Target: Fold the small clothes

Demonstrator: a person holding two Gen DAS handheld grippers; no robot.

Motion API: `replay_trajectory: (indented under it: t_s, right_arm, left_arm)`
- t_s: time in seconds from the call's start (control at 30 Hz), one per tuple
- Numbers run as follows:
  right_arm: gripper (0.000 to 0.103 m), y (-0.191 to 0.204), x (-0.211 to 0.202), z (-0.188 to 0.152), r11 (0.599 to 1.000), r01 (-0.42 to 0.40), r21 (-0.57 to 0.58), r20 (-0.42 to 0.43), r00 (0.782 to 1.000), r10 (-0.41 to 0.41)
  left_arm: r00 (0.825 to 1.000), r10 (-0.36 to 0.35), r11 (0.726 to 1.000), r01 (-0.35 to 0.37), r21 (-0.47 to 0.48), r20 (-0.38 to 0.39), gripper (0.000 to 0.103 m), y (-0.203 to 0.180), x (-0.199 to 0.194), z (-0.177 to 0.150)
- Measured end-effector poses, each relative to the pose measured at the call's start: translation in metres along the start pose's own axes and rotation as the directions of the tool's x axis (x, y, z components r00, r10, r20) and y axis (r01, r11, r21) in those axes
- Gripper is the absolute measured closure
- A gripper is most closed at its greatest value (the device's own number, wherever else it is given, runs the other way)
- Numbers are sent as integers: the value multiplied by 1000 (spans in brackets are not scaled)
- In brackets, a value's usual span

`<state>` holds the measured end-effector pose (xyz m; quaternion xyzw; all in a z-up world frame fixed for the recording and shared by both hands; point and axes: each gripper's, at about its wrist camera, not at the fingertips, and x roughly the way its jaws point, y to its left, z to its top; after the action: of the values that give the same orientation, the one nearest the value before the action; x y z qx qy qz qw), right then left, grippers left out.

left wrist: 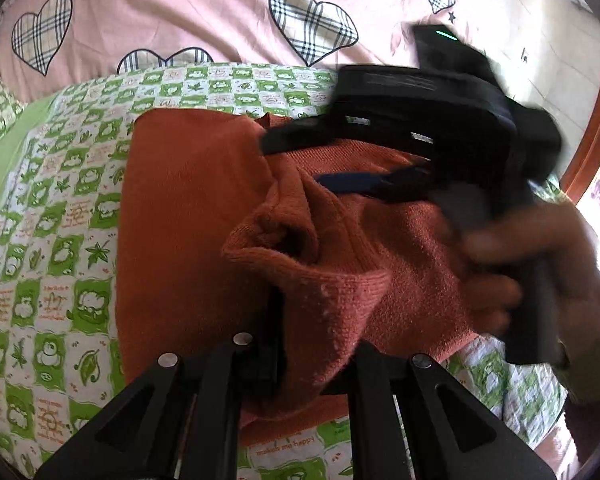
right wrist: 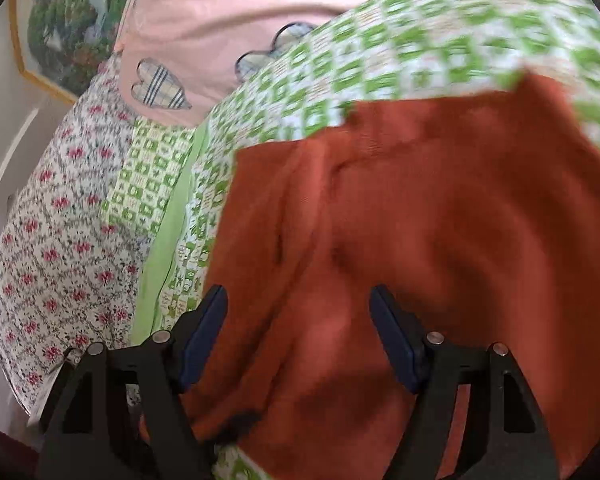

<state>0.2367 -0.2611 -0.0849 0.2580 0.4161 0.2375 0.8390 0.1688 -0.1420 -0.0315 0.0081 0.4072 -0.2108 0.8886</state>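
On the bed (left wrist: 60, 184), the left claw (left wrist: 300, 360) pinches a cuff of the rust sweater (left wrist: 188, 208); the right claw (right wrist: 298, 340), jaws spread, hovers over its body, nearer.

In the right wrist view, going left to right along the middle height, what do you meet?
White wall → floral quilt → plain green strip → green checked sheet → orange sweater.
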Motion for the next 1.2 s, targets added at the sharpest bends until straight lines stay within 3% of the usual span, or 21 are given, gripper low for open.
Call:
replay_trajectory:
  t_s: [0.03, 0.07, 0.1, 0.13, 0.2, 0.33, 0.5, 0.67, 1.0, 1.07, 1.2]
  right_arm:
    - [31, 5, 12, 6, 1000, 7, -23, -19, 1000, -7]
    - [40, 9, 23, 10, 999, 17, -34, -36, 999, -18]
    - [69, 10, 29, 13, 999, 39, -36, -48, 998, -40]
    - [81, 13, 31, 15, 998, 56, -41, -48, 997, -58]
    - [85, 20, 18, 16, 998, 23, -65, -14, 1000, -24]
    - [86, 26, -37, 20, 990, 40, -133, 77, 997, -30]
    - [86, -12, -90, 24, 984, 131, -119, 113, 987, -118]
    - [86, -52, -106, 16, 973, 214, -91, 98, 974, -205]
    - [86, -93, -108, 8, 978, 204, -47, 126, 972, -197]
    - [81, -97, -112, 2, 975, 221, -28, 140, 967, -215]
    - [54, -90, -127, -8, 949, 315, -33, 166, 938, -306]
  left_arm:
    - [1000, 1, 1000, -1, 3, -1, 95, -2, -1, 0]
    - [1000, 3, 1000, -3, 4, -2, 95, -1, -2, -1]
    - [1000, 7, 1000, -7, 6, 1, 95, -1, -4, 0]
    - [1000, 5, 1000, -5, 5, 2, 95, -2, -6, 1]
    - [1000, -13, 1000, 13, 8, 16, 95, -6, -15, 8]
    - [993, -107, 993, 105, 50, 49, 95, -35, -27, 27]
    - [979, -201, 974, 198, 106, 20, 94, -88, -3, 38]
    - [968, -244, 963, 249, 105, -64, 94, -120, 31, 34]
    - [959, -260, 958, 271, 96, -114, 87, -136, 56, 31]
    - [954, -274, 952, 287, 105, -123, 77, -135, 55, 29]
    - [936, -317, 936, 335, 111, -153, 55, -128, 38, 16]
